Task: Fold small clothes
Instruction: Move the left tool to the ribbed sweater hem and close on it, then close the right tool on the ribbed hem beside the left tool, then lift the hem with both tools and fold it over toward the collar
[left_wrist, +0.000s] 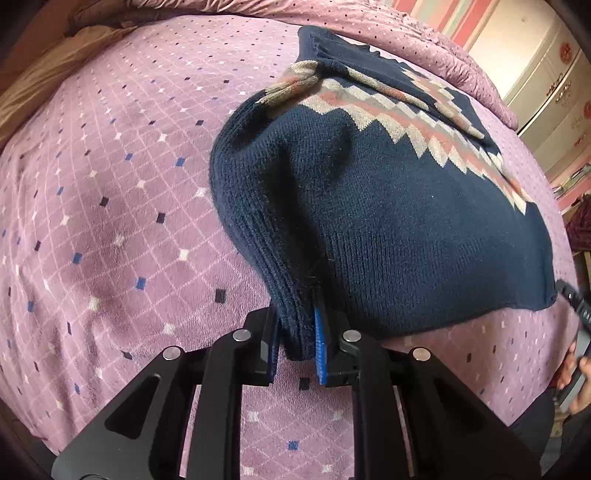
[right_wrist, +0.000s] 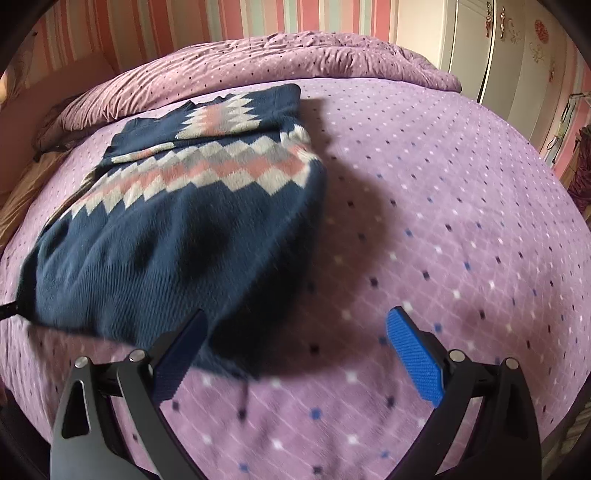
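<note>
The navy sweater (left_wrist: 388, 206) lies on the bed (left_wrist: 110, 221) – the left gripper (left_wrist: 299, 343) pinches its ribbed hem corner, probably to lift it for a fold, while the right gripper (right_wrist: 295, 354), fingers spread and empty, hangs beside the opposite corner

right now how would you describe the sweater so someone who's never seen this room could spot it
Start at the bed, spread with a purple blanket dotted with small diamonds. On it lies the sweater, one corner clamped in the left gripper. It is the only navy knit there, crossed by a zigzag band of cream, grey and pink.
</note>
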